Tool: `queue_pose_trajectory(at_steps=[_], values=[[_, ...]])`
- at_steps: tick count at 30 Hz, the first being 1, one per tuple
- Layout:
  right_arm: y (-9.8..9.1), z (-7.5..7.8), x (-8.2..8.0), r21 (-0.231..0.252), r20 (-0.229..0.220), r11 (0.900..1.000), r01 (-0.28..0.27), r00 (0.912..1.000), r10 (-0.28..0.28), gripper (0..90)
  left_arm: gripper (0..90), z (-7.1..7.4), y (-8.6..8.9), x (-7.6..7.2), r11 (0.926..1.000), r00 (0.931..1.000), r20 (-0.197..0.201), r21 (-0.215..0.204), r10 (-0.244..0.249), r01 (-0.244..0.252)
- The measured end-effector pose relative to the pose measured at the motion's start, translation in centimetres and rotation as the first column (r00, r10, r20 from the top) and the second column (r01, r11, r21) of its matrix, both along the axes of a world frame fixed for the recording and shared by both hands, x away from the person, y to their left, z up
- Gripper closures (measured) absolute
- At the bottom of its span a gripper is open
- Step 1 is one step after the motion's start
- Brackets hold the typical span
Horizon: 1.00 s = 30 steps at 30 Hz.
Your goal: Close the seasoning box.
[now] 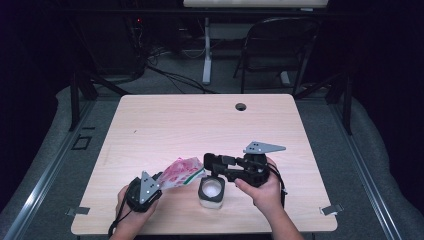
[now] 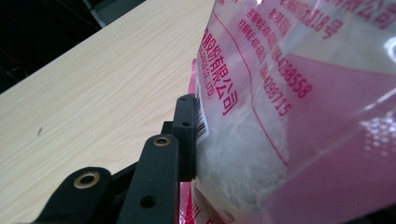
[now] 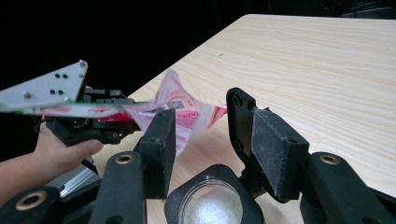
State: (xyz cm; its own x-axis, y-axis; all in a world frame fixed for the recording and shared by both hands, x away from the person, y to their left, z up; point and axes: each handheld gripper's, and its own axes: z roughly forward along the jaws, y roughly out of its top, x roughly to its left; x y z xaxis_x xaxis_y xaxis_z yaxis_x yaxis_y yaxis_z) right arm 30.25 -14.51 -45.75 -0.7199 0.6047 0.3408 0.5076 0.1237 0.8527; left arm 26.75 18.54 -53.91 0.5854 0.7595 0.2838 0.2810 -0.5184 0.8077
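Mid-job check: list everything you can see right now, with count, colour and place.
Bag: one, pink and clear, white granules inside, held off the table near its front edge.
Jar: one, clear with black rim, white contents, open, on table right of the bag.
Table: one, light wood, centre.
Folding chair: one, black, beyond table.
Left gripper: one, black, shut on the bag.
Right gripper: one, black, jaws open above the jar.

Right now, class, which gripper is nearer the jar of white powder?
Right. The right gripper hovers just above the jar, jaws open; the left gripper sits off to its side, holding the pink bag.
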Motion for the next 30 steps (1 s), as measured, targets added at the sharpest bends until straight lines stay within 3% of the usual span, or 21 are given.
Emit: queue_pose_trajectory(at_steps=[5,11,14,18,21,24,25,30], values=[[0.0,0.1,-0.1,0.001,0.004,1.0000,-0.002,1.0000,0.002,49.8,73.9,0.2,1.1,0.5,0.9952,0.9992,-0.036,-0.096,0.015,-0.018],[-0.1,0.2,-0.2,-0.001,0.009,1.0000,-0.001,1.0000,0.001,49.8,73.9,0.3,2.8,1.2,0.9719,0.9954,-0.089,-0.229,0.036,-0.055],[-0.1,0.2,-0.2,0.001,0.009,1.0000,0.002,1.0000,-0.002,49.8,74.0,0.3,3.6,1.4,0.9620,0.9930,-0.106,-0.261,0.052,-0.079],[-0.2,0.2,-0.3,-0.002,0.009,1.0000,0.002,1.0000,-0.002,49.8,73.9,0.2,4.5,1.8,0.9370,0.9878,-0.144,-0.333,0.060,-0.105],[-0.2,0.2,-0.3,-0.003,0.010,1.0000,0.005,0.9999,-0.005,49.8,73.9,-0.1,5.3,2.0,0.9073,0.9823,-0.176,-0.400,0.064,-0.131],[-0.2,0.2,-0.3,0.000,0.009,1.0000,0.003,1.0000,-0.003,49.8,73.9,-0.2,5.9,2.2,0.8951,0.9791,-0.182,-0.416,0.090,-0.160],[-0.1,0.1,-0.3,0.002,0.009,1.0000,0.004,0.9999,-0.004,49.8,73.9,-0.2,6.2,2.2,0.8973,0.9771,-0.186,-0.407,0.103,-0.172],[-0.1,0.1,-0.2,-0.002,0.009,1.0000,0.006,0.9999,-0.006,49.7,73.9,-0.2,7.0,2.3,0.8868,0.9737,-0.181,-0.415,0.138,-0.203]])
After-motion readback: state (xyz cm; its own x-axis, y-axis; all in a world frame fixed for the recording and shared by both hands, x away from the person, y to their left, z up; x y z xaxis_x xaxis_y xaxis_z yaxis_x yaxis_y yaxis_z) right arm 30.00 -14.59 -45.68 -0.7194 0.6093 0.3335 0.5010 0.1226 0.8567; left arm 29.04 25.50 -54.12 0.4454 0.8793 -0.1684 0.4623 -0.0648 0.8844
